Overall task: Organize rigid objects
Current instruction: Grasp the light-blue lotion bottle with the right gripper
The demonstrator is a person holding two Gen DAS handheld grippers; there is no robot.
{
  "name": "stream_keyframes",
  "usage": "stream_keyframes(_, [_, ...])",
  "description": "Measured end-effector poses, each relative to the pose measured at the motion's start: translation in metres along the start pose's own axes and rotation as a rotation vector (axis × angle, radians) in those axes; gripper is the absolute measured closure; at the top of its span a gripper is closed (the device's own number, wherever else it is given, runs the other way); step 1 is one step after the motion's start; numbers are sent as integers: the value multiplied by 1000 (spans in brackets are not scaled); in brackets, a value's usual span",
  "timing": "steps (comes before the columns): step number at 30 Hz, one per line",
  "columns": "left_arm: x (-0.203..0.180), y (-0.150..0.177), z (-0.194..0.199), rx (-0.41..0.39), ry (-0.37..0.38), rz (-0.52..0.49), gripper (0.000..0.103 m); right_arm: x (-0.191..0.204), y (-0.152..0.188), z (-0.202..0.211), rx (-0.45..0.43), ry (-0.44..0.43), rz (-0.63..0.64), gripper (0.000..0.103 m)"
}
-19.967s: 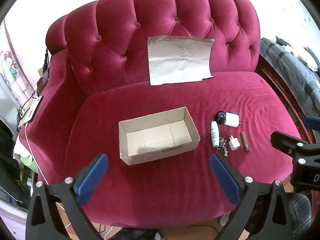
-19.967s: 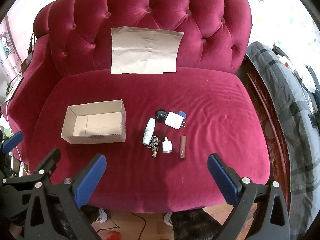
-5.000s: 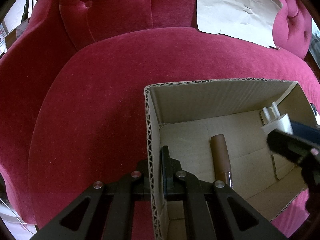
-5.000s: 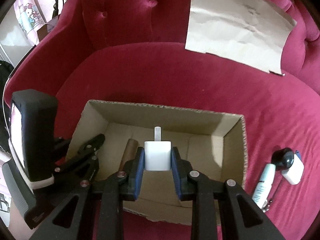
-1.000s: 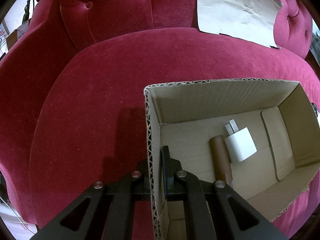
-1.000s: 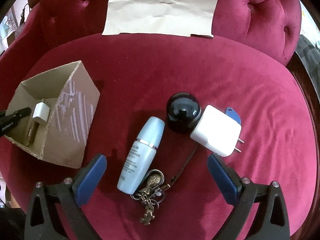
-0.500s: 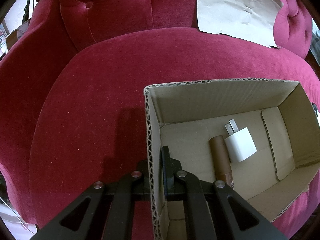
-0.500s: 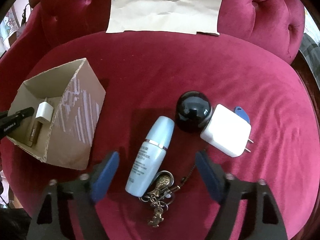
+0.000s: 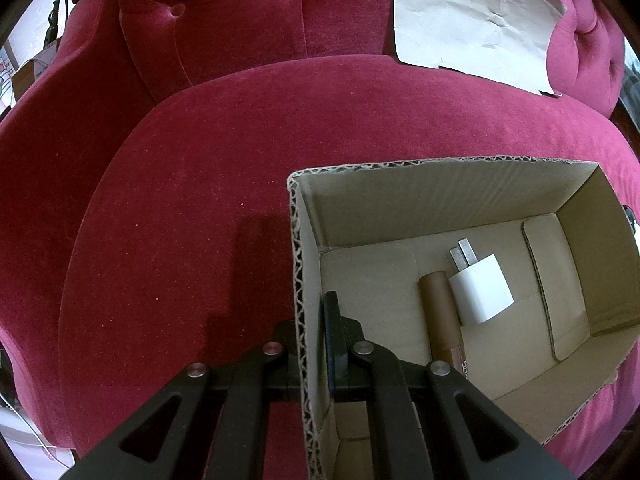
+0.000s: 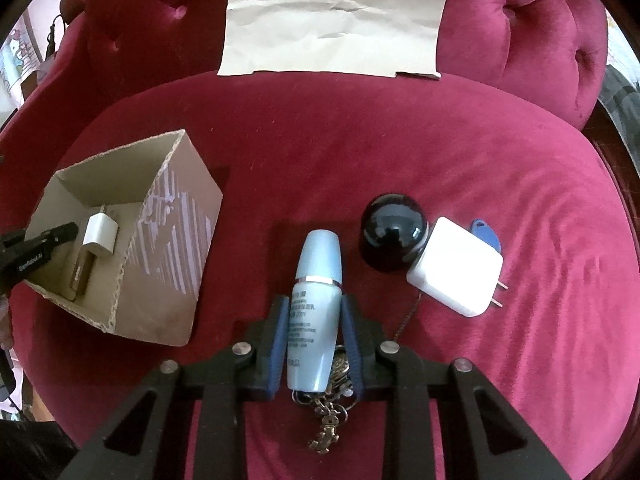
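Note:
On the red sofa seat, a light blue bottle [image 10: 314, 304] lies between the blue pads of my right gripper [image 10: 314, 320]. Its jaws are closing and both pads touch the bottle's sides. My left gripper [image 9: 314, 320] is shut on the left wall of the open cardboard box [image 9: 440, 162], one finger inside and one outside. Inside the box lie a small white charger [image 9: 480, 292] and a brown tube [image 9: 440, 316], side by side. The right wrist view shows the box [image 10: 172, 264] to the left of the bottle.
A black ball [image 10: 392, 224], a large white plug charger [image 10: 456, 272] and a blue tag [image 10: 486, 236] lie right of the bottle. A bunch of keys with a charm [image 10: 328, 432] lies under the bottle's base. A brown paper sheet [image 10: 332, 16] leans on the backrest.
My right gripper's jaws have come together from wide open onto the light blue bottle. The left gripper and the box have not moved.

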State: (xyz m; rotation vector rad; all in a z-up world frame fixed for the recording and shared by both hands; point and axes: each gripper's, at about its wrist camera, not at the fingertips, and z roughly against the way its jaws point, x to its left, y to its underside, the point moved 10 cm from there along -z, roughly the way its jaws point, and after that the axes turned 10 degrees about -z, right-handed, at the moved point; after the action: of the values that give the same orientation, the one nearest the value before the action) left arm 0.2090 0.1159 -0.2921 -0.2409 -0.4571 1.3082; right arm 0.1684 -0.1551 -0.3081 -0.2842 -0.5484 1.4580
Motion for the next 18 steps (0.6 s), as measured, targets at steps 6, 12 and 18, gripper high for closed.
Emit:
stream_keyframes(6, [0,0,0,0,0,0,98,-1,-6,8,-17,11,-12,76])
stream_keyframes(12, [0,0,0,0,0,0,98,0,-9,14,-28,20,-13,76])
stream_keyframes(18, [0,0,0,0,1,0,98,3,-18,22,-47,26,-19,76])
